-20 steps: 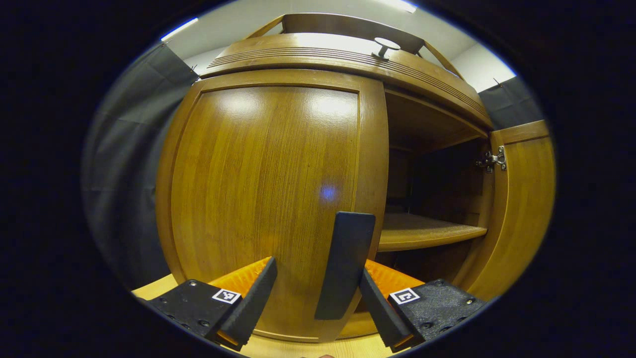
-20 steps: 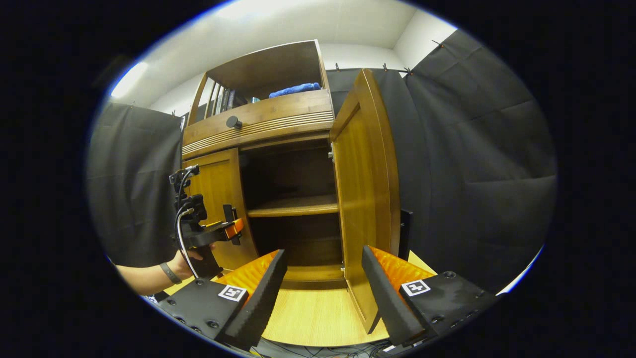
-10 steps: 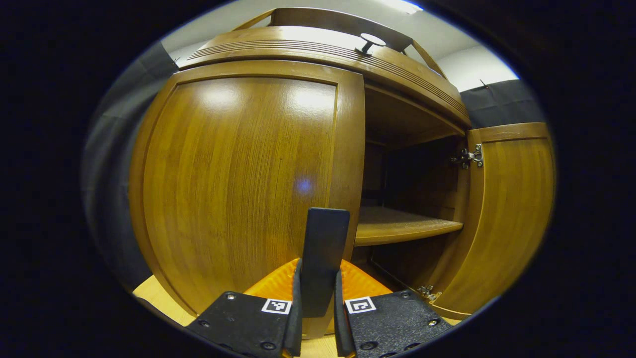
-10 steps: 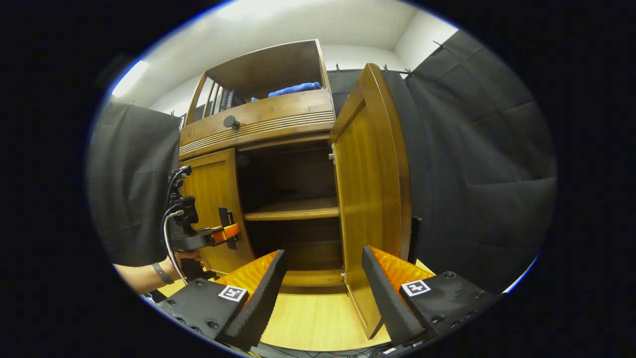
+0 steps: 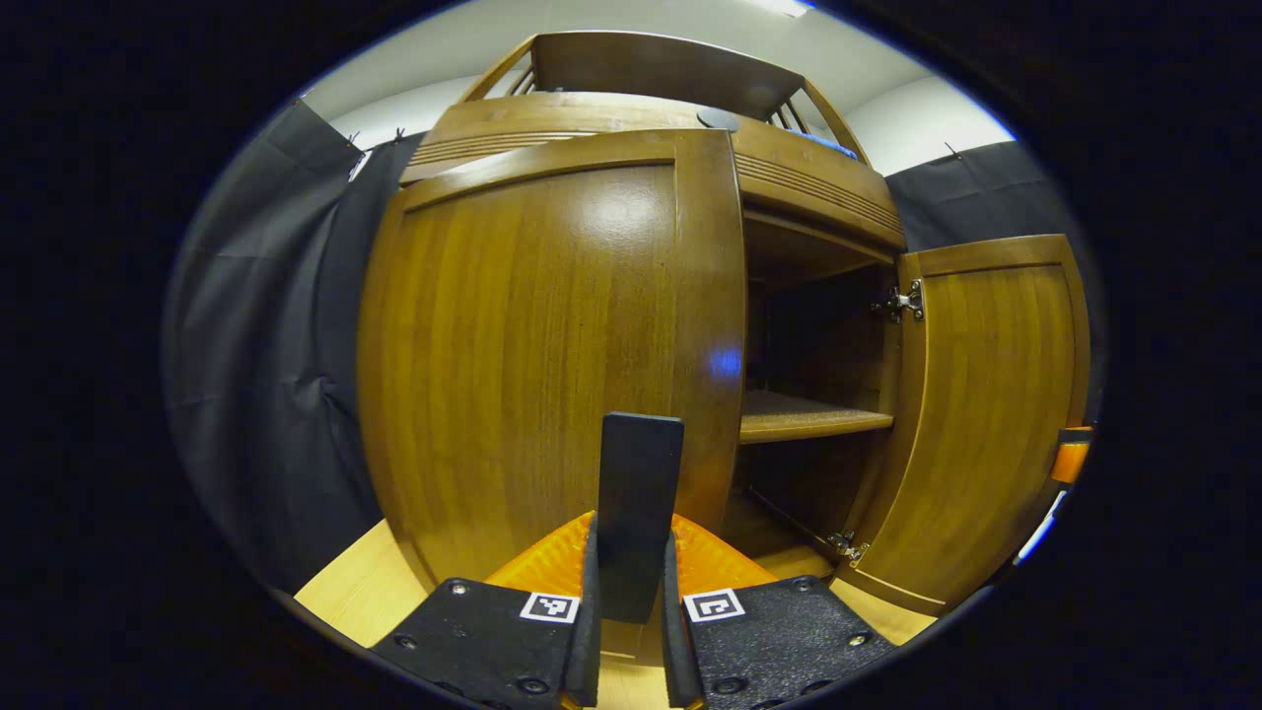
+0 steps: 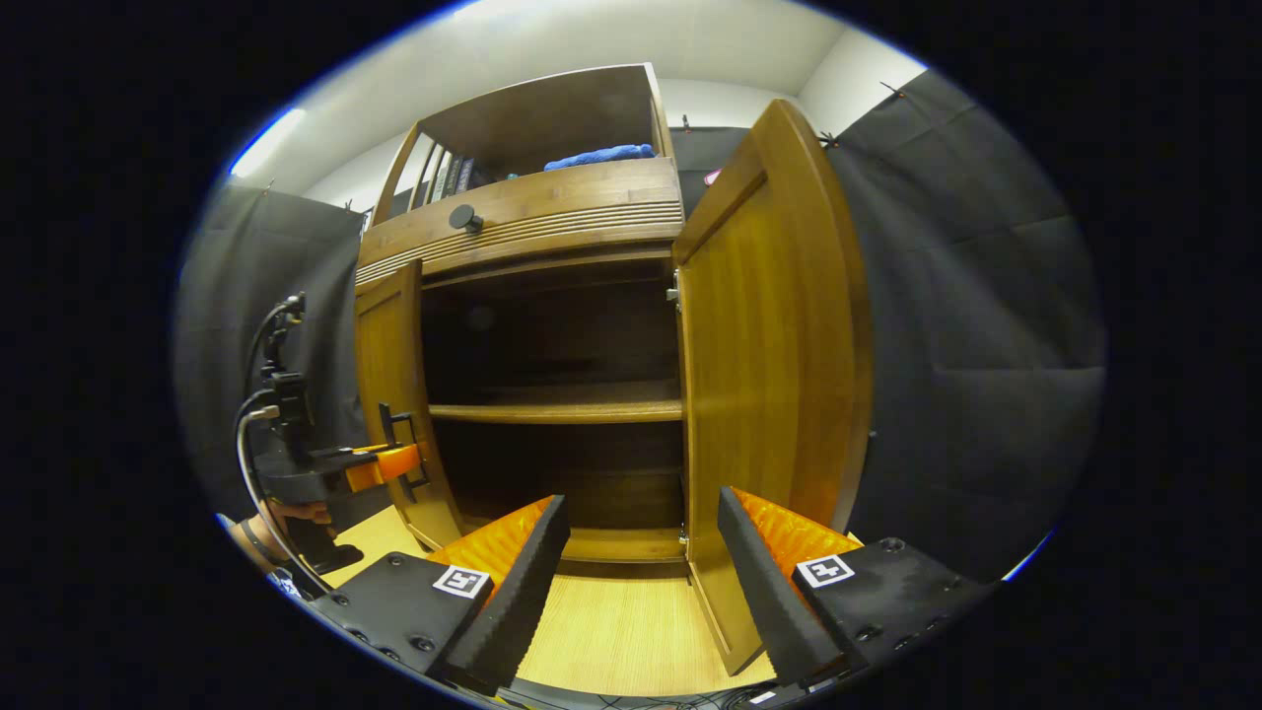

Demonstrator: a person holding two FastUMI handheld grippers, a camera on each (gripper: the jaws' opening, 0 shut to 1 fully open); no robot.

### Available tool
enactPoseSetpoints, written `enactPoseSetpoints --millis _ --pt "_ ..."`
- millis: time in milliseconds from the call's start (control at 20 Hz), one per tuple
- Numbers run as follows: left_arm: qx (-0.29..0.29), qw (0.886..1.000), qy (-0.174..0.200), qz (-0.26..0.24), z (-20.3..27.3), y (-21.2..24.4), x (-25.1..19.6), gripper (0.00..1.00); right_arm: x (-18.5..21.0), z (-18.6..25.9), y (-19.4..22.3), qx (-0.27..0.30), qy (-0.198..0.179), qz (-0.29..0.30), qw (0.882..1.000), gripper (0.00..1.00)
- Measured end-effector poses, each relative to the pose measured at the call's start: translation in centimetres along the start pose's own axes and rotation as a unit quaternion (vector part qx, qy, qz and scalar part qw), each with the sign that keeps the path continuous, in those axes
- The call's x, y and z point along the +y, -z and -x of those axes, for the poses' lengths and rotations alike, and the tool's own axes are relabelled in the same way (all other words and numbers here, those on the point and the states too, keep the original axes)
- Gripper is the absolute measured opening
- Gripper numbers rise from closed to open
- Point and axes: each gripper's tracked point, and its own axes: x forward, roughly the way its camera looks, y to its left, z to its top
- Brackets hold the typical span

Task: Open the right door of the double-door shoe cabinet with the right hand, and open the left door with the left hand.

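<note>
The brown wooden shoe cabinet has its left door (image 5: 552, 345) swung partway out from the frame. My left gripper (image 5: 631, 537) is shut on that door's flat black handle (image 5: 639, 483), which stands upright between the two pads. In the right gripper view the left gripper (image 6: 380, 466) sits at the left door's (image 6: 389, 394) edge, held by a hand (image 6: 286, 513). The right door (image 6: 769, 345) stands wide open. My right gripper (image 6: 641, 582) is open and holds nothing, low in front of the cabinet's open middle, apart from the right door.
Inside the cabinet a wooden shelf (image 6: 557, 409) crosses the dark interior. Above the doors is a drawer with a round black knob (image 6: 463, 217), and an upper shelf holds a blue cloth (image 6: 601, 156) and books (image 6: 449, 177). Light wood floor (image 6: 621, 631) lies in front.
My left gripper closed on the left door's handle, and the door has since swung outward with it. The right door looks opened slightly wider; the right gripper stays open.
</note>
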Motion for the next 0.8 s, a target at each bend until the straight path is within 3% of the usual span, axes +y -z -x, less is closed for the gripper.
enactPoseSetpoints --millis 50,100,150,650,700,750,800 --pt "0.0 1.0 -0.005 0.004 -0.1 -0.1 0.1 0.26 0.3 -0.2 -0.1 -0.001 -0.007 0.003 1.0 0.89" --pt "-0.001 1.0 -0.011 0.006 0.3 -0.2 0.1 0.26 0.7 -0.4 -0.2 -0.002 -0.012 0.005 1.0 1.0" --pt "-0.002 1.0 -0.02 0.007 0.4 -0.3 0.4 0.26 0.9 -0.7 -0.3 -0.004 -0.015 0.008 1.0 0.89" --pt "-0.035 0.989 -0.142 0.022 2.3 -2.9 2.6 0.19 3.2 -2.3 -0.1 0.003 -0.049 0.014 0.999 0.89" --pt "-0.038 0.987 -0.157 0.024 2.4 -2.7 3.0 0.18 3.5 -2.3 -0.1 0.002 -0.054 0.013 0.998 1.0" --pt "-0.041 0.984 -0.169 0.026 2.4 -2.8 3.6 0.16 4.0 -2.3 0.1 0.003 -0.06 0.012 0.998 1.0" --pt "-0.044 0.982 -0.18 0.027 2.5 -2.9 4.5 0.18 4.2 -2.2 0.2 0.003 -0.063 0.011 0.998 0.89"
